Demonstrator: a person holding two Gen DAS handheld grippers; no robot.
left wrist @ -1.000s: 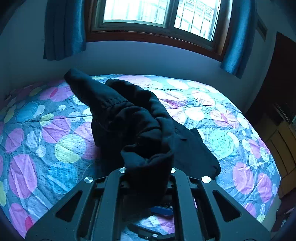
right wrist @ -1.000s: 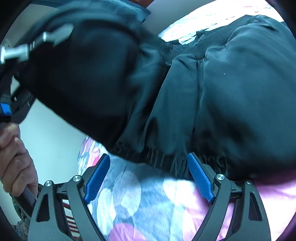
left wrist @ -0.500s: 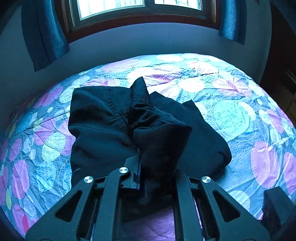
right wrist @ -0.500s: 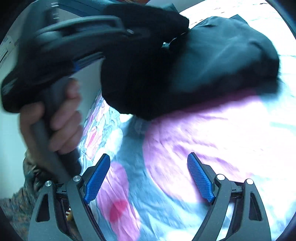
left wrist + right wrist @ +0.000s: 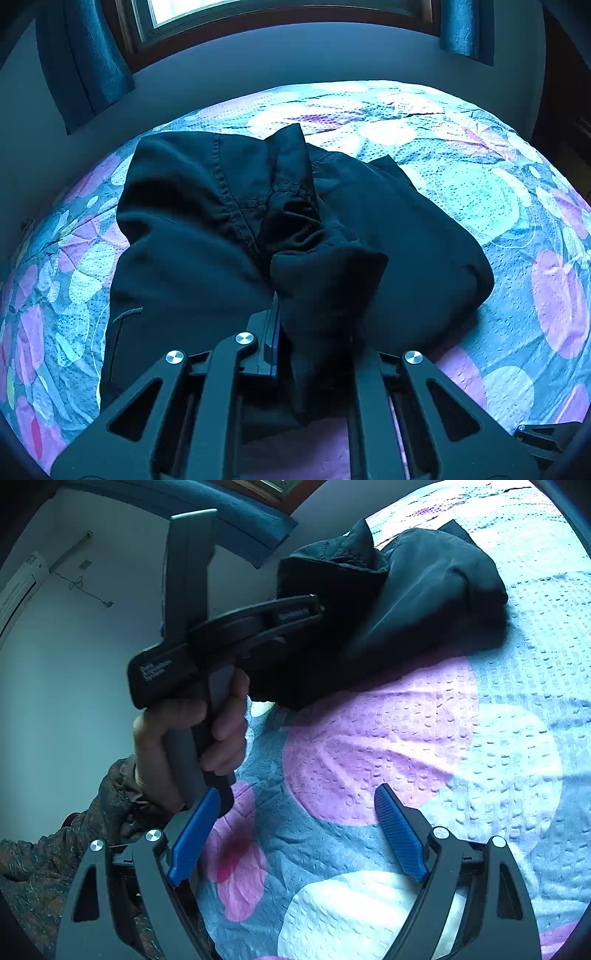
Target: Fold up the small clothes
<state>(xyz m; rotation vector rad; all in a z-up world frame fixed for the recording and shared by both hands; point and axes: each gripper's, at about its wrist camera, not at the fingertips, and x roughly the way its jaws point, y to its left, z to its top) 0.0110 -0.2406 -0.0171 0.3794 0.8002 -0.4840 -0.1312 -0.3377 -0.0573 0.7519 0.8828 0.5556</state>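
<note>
A black garment (image 5: 192,236) lies bunched on the flowered bedspread (image 5: 480,192), partly folded over itself. My left gripper (image 5: 314,332) is shut on a bunched end of it, and the cloth drapes over the fingers and hides the tips. In the right wrist view the garment (image 5: 424,583) lies at the top, with the left gripper (image 5: 317,609) pinching its near edge. My right gripper (image 5: 295,830) stands open over bare bedspread, well short of the garment. Nothing is between its blue pads (image 5: 399,834).
A person's hand (image 5: 192,731) in a patterned sleeve holds the left gripper's handle. A wall with a window (image 5: 258,7) and blue curtains (image 5: 85,66) stands behind the bed. Bedspread (image 5: 480,738) stretches to the right of the garment.
My left gripper came down and carried the held end over the garment, which now lies lower and flatter. My right gripper drew back from the garment, which was close against its pads before.
</note>
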